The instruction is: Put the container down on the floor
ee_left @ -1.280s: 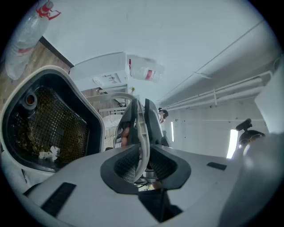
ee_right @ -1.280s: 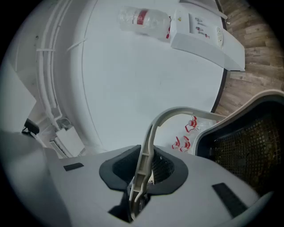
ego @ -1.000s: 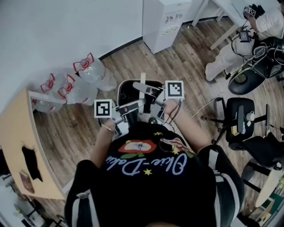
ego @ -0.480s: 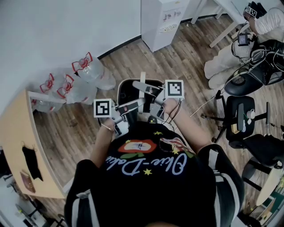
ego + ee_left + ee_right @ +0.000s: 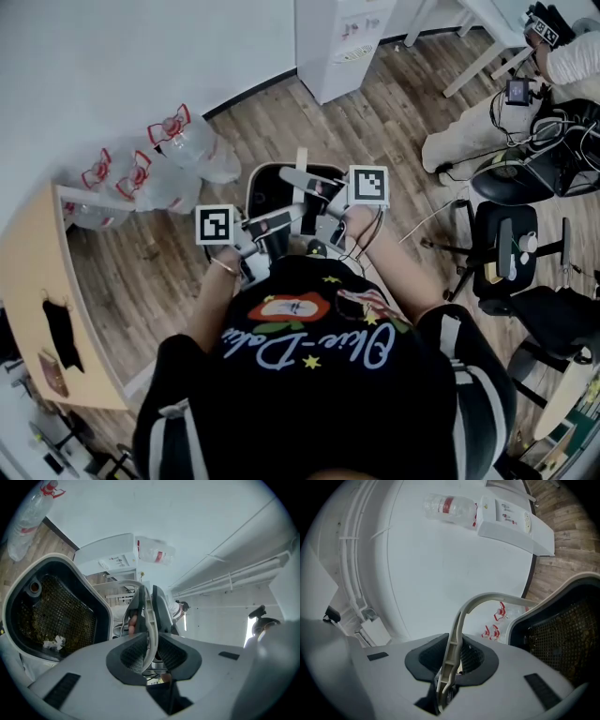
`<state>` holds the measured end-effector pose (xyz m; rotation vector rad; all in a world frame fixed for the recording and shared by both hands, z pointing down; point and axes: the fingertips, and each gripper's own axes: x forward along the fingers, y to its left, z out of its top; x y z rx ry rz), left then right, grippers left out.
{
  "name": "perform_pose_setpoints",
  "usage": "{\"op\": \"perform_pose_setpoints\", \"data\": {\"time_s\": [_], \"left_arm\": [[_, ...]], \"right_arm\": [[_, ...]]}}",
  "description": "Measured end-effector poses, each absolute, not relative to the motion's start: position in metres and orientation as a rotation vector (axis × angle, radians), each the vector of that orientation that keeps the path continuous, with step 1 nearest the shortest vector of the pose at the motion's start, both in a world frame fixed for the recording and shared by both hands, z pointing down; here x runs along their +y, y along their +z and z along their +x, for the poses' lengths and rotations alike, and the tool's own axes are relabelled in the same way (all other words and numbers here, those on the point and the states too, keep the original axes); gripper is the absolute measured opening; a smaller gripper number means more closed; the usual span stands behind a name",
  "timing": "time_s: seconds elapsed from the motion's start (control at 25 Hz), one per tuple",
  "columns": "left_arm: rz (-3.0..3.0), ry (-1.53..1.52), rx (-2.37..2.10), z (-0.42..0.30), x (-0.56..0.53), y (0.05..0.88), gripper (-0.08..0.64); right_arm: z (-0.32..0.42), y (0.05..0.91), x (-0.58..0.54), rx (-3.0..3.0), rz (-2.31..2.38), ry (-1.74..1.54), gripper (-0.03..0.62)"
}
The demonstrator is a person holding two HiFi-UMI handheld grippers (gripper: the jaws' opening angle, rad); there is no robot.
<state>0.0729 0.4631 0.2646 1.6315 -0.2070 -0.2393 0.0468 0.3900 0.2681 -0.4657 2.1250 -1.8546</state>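
Seemingly level, left hand-held gripper (image 5: 147, 596), right hand-held gripper (image 5: 456, 649), both clamping container handle (image 5: 487, 597)

Setting: office-type workroom. Indicators: wood-plank floor (image 5: 309, 131); plain white wall (image 5: 112, 66) with dark skirting; white water dispenser (image 5: 342, 37) standing against that wall; large clear water bottles (image 5: 183, 141) with red handles lying on the floor near it; black swivel chairs (image 5: 511, 248); white desk legs (image 5: 478, 61); light wooden tabletop (image 5: 37, 300); a second, seated person (image 5: 562, 66) beside cabled equipment (image 5: 539, 150)
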Motion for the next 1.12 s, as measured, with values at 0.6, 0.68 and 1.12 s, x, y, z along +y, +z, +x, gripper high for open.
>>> {"op": "perform_pose_setpoints", "data": {"time_s": [0.6, 0.68, 1.12], "left_arm": [[1.612, -0.306, -0.231, 0.102, 0.47, 0.264, 0.057], [1.614, -0.307, -0.234, 0.1, 0.471, 0.265, 0.057], [1.605, -0.309, -0.202, 0.102, 0.471, 0.269, 0.057]], "right_arm": [[0.069, 0.269, 0.398, 2.194, -0.416, -1.881, 0.051], [0.068, 0.268, 0.399, 2.217, -0.411, -1.874, 0.051], [0.069, 0.275, 0.4, 2.219, -0.448, -1.906, 0.052]]}}
